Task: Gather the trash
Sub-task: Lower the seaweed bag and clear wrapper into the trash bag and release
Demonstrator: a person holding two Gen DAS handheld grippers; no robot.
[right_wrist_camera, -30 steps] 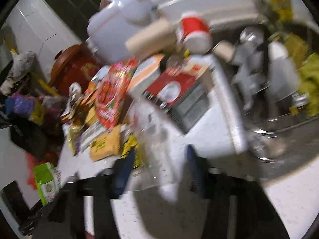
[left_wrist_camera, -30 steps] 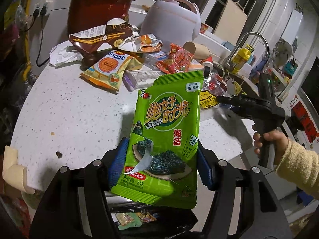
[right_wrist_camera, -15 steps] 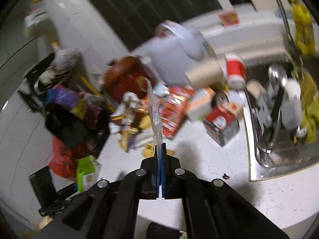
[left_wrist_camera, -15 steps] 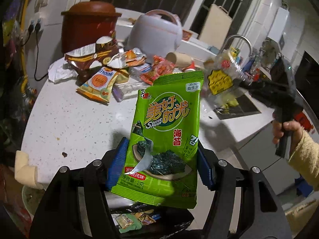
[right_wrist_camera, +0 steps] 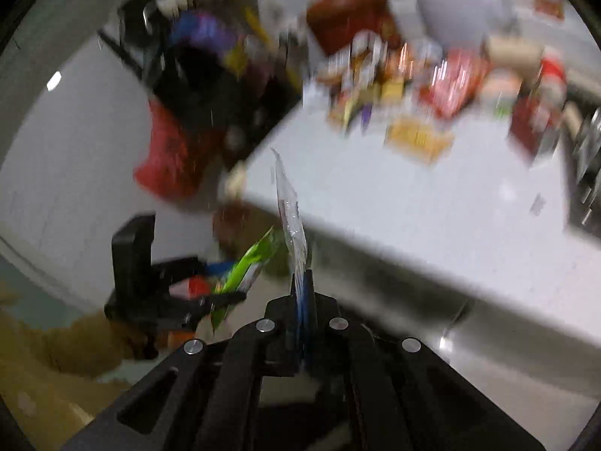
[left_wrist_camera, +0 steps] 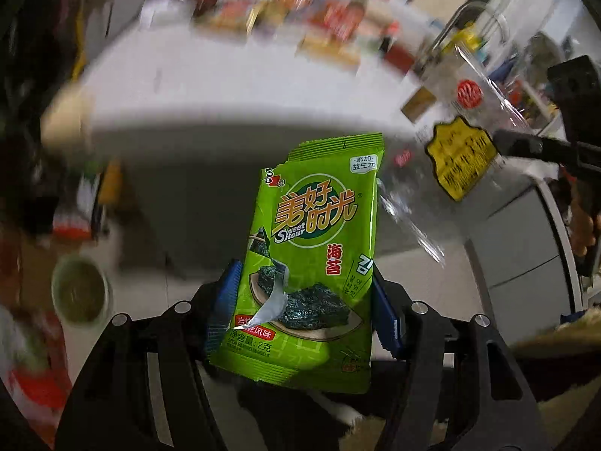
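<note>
My left gripper (left_wrist_camera: 306, 308) is shut on a green seaweed snack packet (left_wrist_camera: 311, 255), held upright below the white counter's edge (left_wrist_camera: 233, 112). My right gripper (right_wrist_camera: 300, 282) is shut on a clear plastic wrapper (right_wrist_camera: 289, 210), seen edge-on. In the left wrist view that wrapper (left_wrist_camera: 462, 150) carries a yellow label and hangs from the right gripper (left_wrist_camera: 503, 143) at the right. In the right wrist view the green packet (right_wrist_camera: 248, 267) and the left gripper (right_wrist_camera: 225, 297) sit low at the left. A blurred pile of snack wrappers (right_wrist_camera: 413, 86) lies on the counter.
A white counter (right_wrist_camera: 413, 195) fills the upper right, with a sink (right_wrist_camera: 586, 158) at its right end. A red bag (right_wrist_camera: 169, 158) and dark clutter hang left of the counter. A round green bowl (left_wrist_camera: 80, 293) sits low at the left. Cabinet fronts (left_wrist_camera: 518, 248) stand at the right.
Both grippers have dropped from above the counter to below its edge, each still holding its wrapper. They have come closer together. The views are now motion-blurred.
</note>
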